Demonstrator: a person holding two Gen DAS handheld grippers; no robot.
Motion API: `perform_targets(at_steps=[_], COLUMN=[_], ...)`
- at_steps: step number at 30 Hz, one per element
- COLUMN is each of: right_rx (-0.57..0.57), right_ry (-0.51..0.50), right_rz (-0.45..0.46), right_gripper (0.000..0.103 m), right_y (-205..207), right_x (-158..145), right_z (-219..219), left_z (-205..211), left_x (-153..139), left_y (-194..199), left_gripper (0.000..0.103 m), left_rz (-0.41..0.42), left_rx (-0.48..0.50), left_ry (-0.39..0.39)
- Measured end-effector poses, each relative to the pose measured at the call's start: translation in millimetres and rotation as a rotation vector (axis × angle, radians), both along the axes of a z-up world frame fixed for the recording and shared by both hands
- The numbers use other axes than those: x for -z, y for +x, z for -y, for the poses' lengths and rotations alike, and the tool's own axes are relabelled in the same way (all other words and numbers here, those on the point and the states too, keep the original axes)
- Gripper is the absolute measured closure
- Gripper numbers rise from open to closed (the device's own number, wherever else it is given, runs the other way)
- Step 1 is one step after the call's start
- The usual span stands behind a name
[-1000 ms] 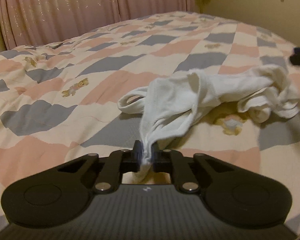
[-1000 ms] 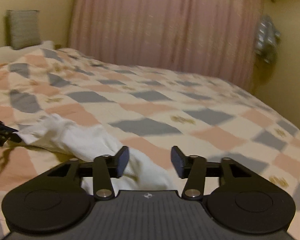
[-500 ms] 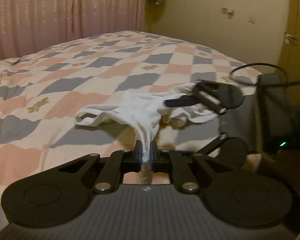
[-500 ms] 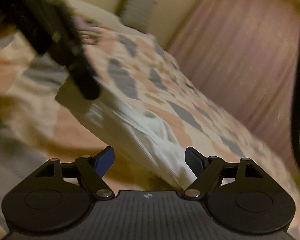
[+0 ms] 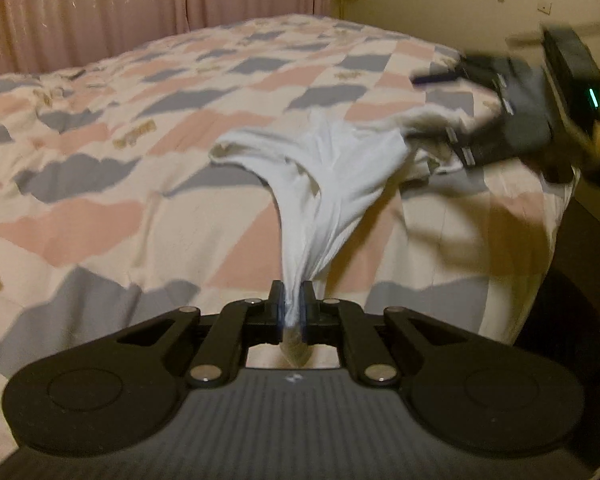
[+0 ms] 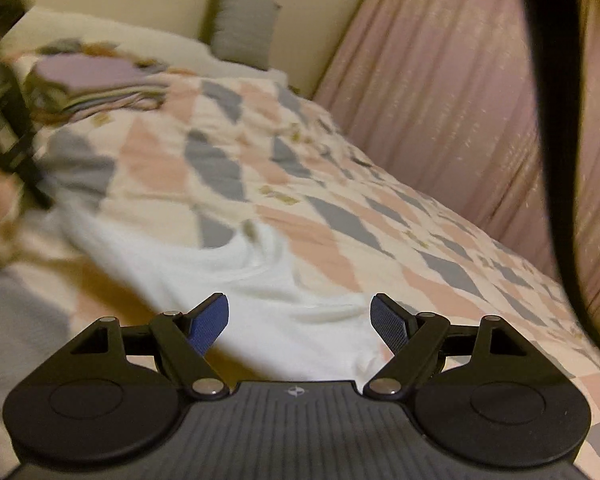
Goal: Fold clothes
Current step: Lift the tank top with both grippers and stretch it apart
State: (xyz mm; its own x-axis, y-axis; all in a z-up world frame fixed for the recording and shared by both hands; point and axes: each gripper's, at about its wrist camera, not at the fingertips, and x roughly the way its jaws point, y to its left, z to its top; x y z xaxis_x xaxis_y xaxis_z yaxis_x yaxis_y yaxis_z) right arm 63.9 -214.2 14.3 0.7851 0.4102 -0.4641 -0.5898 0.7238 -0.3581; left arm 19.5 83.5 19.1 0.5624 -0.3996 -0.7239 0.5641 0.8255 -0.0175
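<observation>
The right gripper (image 6: 299,320) has moved off the white shirt (image 5: 332,168), fingers wide; the left gripper (image 5: 292,308) pinches it.

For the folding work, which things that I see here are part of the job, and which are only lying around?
Part of the job:
- white garment, one end pinched in the left gripper
- right gripper, open above the garment
- patchwork bedspread, the work surface

Just lying about:
- grey pillow against the wall
- stack of clothes near the headboard
- pink curtains
</observation>
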Motion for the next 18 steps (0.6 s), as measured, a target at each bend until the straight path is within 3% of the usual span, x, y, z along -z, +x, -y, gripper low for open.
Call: perform_targets(at_steps=[4,7,10,18], right_rx=[-0.066,-0.155,-0.255,-0.402], right_ry=[0.02,-0.001,-0.071,-0.158], right_rz=[-0.068,-0.136,-0.158,-0.235], right_gripper=[0.023,0.029,0.043,0.049], right_y=[53,94,123,182], right_x=[-11,-10,-6,9], right_z=[0,-19,-41,-76], left_z=[1,-5,-14,-17], left_x=[15,20,22,40], left_y=[6,11,14,20], left_gripper=[0.094,0.062,0.061,0.063], left_rz=[-0.03,-0.053,-0.074,-0.146], left_rx=[-0.026,-0.071,-0.11,-0.139], left_ry=[-0.004,-0.039,-0.094,-0.149])
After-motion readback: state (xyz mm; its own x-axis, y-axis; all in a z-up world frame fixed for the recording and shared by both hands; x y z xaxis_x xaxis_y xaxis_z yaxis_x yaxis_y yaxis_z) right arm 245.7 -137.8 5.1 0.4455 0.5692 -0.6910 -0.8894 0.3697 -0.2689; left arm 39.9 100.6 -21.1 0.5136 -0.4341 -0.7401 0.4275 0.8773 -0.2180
